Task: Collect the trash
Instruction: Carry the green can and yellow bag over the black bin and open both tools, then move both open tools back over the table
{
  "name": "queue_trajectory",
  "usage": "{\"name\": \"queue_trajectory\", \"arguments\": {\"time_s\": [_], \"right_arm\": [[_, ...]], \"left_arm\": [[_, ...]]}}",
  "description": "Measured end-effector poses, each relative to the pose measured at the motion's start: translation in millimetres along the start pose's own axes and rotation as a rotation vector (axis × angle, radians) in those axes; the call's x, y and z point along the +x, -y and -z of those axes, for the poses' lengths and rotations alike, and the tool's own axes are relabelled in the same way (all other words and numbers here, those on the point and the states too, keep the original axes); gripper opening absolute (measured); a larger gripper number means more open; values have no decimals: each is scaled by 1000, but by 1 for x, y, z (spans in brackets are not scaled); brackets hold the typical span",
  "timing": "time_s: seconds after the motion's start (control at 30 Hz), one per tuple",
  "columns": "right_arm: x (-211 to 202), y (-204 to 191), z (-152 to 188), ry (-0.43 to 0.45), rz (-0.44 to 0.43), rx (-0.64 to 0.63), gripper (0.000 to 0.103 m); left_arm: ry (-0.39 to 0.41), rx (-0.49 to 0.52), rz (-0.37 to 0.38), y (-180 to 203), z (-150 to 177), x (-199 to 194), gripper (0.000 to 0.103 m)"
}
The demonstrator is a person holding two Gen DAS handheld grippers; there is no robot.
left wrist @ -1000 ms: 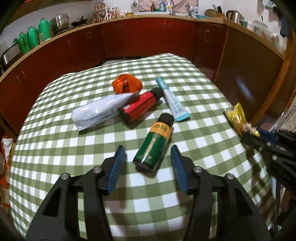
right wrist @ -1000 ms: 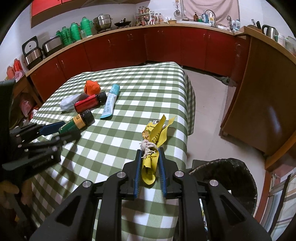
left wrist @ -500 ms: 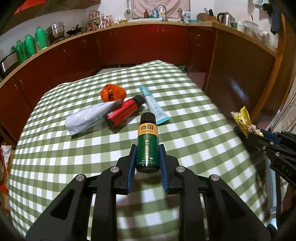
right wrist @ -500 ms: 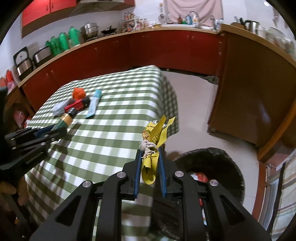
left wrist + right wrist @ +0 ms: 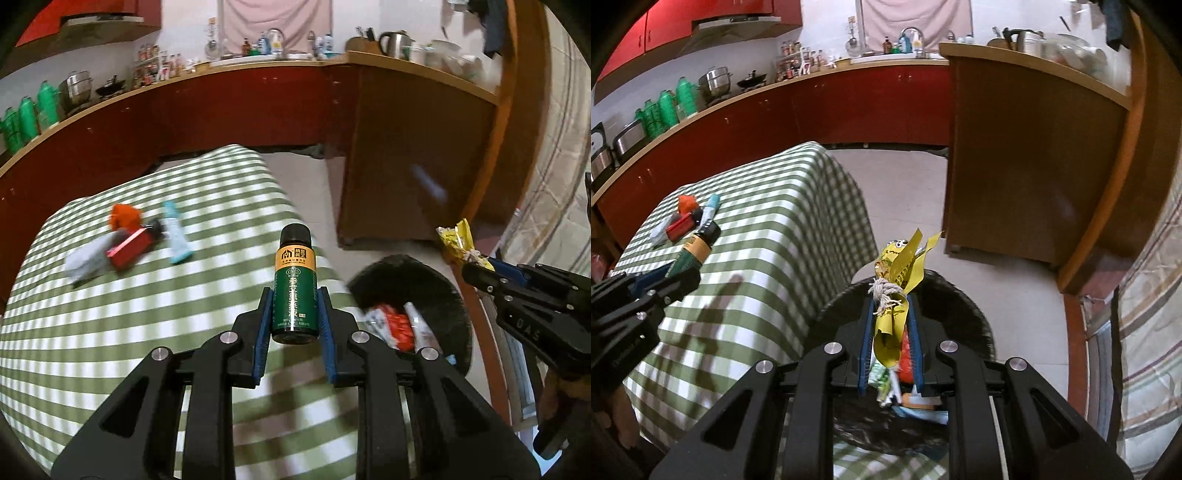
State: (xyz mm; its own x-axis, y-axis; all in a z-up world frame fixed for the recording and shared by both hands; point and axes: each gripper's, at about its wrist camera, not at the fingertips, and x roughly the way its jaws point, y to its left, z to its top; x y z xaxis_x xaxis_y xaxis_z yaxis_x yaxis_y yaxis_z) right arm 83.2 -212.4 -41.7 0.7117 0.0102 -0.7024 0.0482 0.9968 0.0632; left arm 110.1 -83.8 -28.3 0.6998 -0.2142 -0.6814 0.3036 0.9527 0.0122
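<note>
My left gripper point(image 5: 294, 295) is shut on a green bottle point(image 5: 294, 291) with an orange label and black cap, held in the air above the table's right edge. My right gripper point(image 5: 889, 306) is shut on a crumpled yellow wrapper point(image 5: 899, 280) with frayed string, right above the black-lined trash bin point(image 5: 960, 306). From the left wrist view the bin point(image 5: 436, 280) stands on the floor beside the table, with several pieces of trash inside, and the wrapper point(image 5: 456, 242) hangs over its far right rim.
On the green checked tablecloth point(image 5: 129, 332) remain an orange wad point(image 5: 123, 216), a red bottle point(image 5: 131, 249), a white tube point(image 5: 86, 260) and a light blue tube point(image 5: 175, 236). A brown cabinet point(image 5: 1027, 166) and red counters ring the tiled floor.
Both grippers swung right, away from the table's middle. The left carried the green bottle to the table's edge. The right brought the yellow wrapper over the bin.
</note>
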Motion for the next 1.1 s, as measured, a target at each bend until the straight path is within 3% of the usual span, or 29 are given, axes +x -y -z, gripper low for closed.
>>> {"name": "queue_trajectory", "arguments": {"time_s": [0.33, 0.8, 0.83, 0.9, 0.93, 0.97, 1.1], "right_arm": [[-7, 16, 5, 26, 26, 4, 18], [-2, 19, 6, 26, 48, 10, 20], [-1, 20, 6, 29, 51, 17, 21], [0, 23, 7, 26, 53, 29, 34], [0, 24, 7, 30, 59, 35, 37], [-1, 25, 7, 32, 62, 38, 39], [-4, 27, 5, 42, 64, 41, 40]], "left_arm": [[16, 83, 23, 47, -4, 12, 23], [13, 84, 2, 61, -8, 24, 23], [16, 86, -2, 63, -9, 25, 25], [17, 86, -1, 64, -9, 27, 30], [16, 86, 2, 65, -9, 28, 42], [20, 83, 0, 66, -9, 27, 47], [33, 75, -10, 62, -10, 24, 48]]}}
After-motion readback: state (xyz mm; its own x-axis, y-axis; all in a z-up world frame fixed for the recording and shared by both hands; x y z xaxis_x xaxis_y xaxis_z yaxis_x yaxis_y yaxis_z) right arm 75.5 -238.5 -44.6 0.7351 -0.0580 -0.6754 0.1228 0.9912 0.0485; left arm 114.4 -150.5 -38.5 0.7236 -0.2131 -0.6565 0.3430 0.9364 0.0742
